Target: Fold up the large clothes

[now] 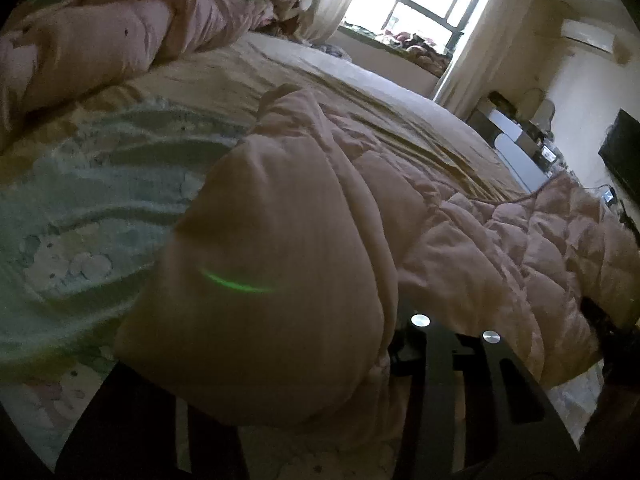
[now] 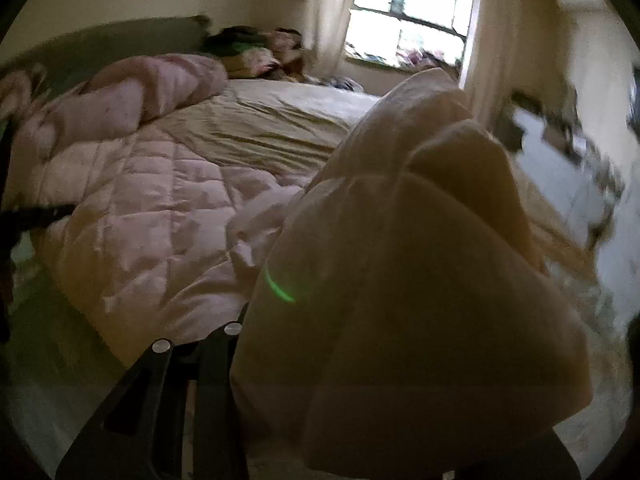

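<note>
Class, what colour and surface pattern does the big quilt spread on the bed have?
Pale pink quilt, stitched in a grid of squares; clearest in the right wrist view.

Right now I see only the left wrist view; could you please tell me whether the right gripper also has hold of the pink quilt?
Observer: Yes, a thick fold of the pink quilt is bunched in the right gripper.
Operator: Thank you. What stands at the head of the bed?
Observer: A green headboard, behind the rumpled end of the quilt on the bed.
</note>
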